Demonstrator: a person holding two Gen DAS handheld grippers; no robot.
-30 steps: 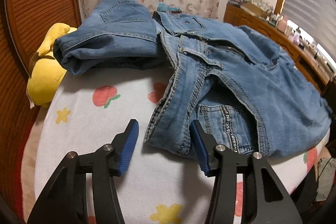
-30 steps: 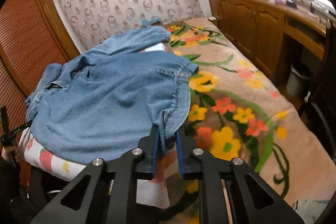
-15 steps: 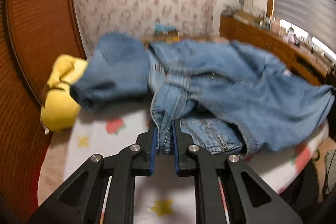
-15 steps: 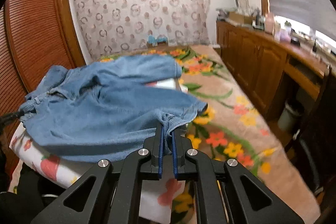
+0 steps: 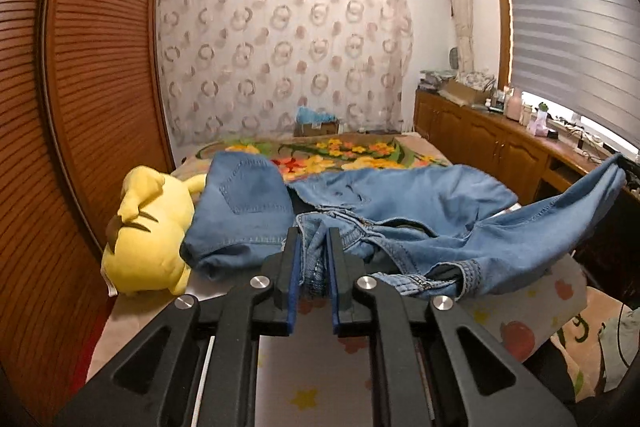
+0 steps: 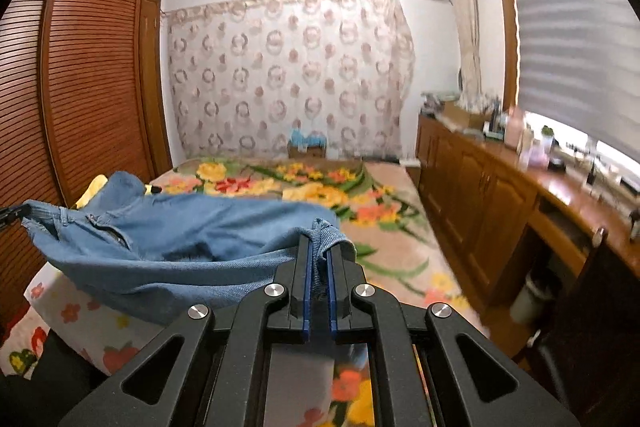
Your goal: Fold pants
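Blue denim pants (image 5: 420, 223) hang stretched between my two grippers above the near end of the bed. My left gripper (image 5: 314, 243) is shut on the bunched waistband, its blue pads pressing the seam. In the right wrist view the same pants (image 6: 168, 247) sag to the left, and my right gripper (image 6: 318, 251) is shut on a hemmed corner of the denim. At the far right of the left wrist view the lifted corner (image 5: 612, 171) is seen, where the right gripper holds it. A second folded pair of jeans (image 5: 244, 211) lies just behind the held pair.
A yellow plush toy (image 5: 148, 235) lies at the left beside the louvred wardrobe (image 5: 80, 107). The bed has a flowered blanket (image 6: 352, 195) and a white fruit-print sheet (image 5: 520, 323). Wooden cabinets (image 6: 480, 203) with clutter on top line the right wall. A bin (image 6: 532, 295) stands on the floor.
My left gripper has shut on the waistband, where a second ago it stood open around it. Both grippers have risen, lifting the pants off the bed and stretching them between them.
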